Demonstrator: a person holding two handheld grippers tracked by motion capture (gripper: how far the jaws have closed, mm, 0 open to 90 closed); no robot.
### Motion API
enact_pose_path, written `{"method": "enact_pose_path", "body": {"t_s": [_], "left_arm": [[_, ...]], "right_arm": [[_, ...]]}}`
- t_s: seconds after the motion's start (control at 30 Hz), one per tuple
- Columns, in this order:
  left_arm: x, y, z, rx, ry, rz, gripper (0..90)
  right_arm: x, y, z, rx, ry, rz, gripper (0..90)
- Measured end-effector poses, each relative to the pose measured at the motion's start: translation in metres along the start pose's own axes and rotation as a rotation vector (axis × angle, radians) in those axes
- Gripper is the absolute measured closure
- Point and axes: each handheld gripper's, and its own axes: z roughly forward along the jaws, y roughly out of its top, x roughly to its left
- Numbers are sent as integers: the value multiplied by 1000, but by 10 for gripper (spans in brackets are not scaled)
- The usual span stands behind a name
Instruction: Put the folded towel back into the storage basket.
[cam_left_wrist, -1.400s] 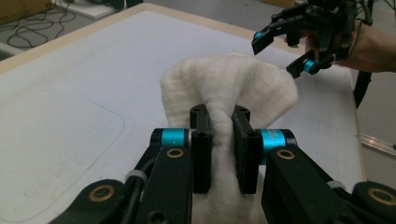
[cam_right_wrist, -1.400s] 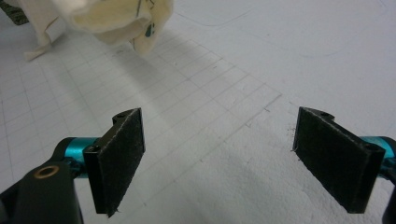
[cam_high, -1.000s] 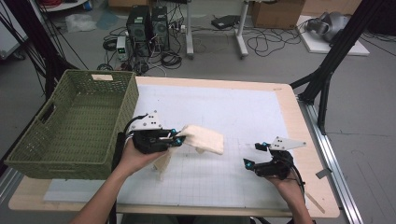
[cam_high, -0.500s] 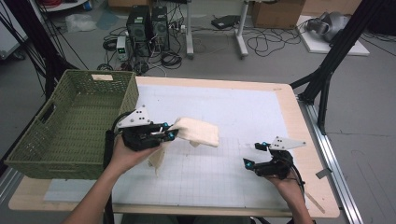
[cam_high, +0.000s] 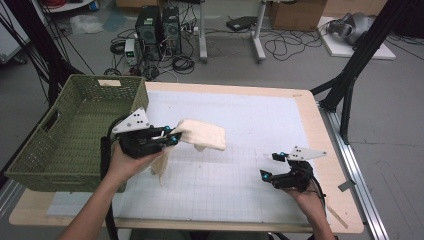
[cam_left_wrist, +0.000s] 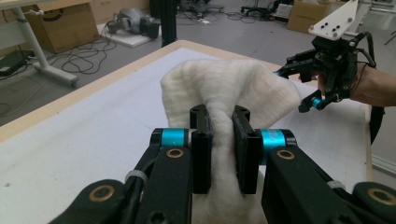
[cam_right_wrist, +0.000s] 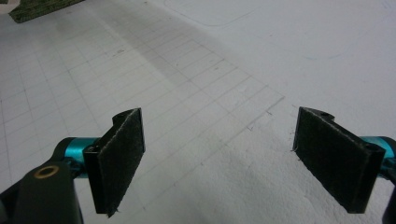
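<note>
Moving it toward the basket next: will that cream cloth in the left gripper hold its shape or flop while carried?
Probably floppy: the cloth bunches where the left gripper pinches it, and a tail droops below the hand. It looks light, since one pinch holds it off the table. The fuzzy weave seems unlikely to slip, but the hanging end might catch the basket rim.

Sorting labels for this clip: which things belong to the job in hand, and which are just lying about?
In use:
- cream folded cloth
- left gripper, clamped on it
- green woven basket
- right gripper, open

Lying about:
- black computer towers
- cardboard box
- floor cables
</note>
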Motion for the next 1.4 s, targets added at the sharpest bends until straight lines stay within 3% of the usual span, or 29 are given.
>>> {"method": "enact_pose_path", "body": {"t_s": [1.0,1.4], "left_arm": [[19,31,-62,-62,109,-2,798],[35,29,-93,-80,186,-18,798]], "right_arm": [[0,1,6,15,5,-7,160],[0,1,7,21,7,-12,160]]}}
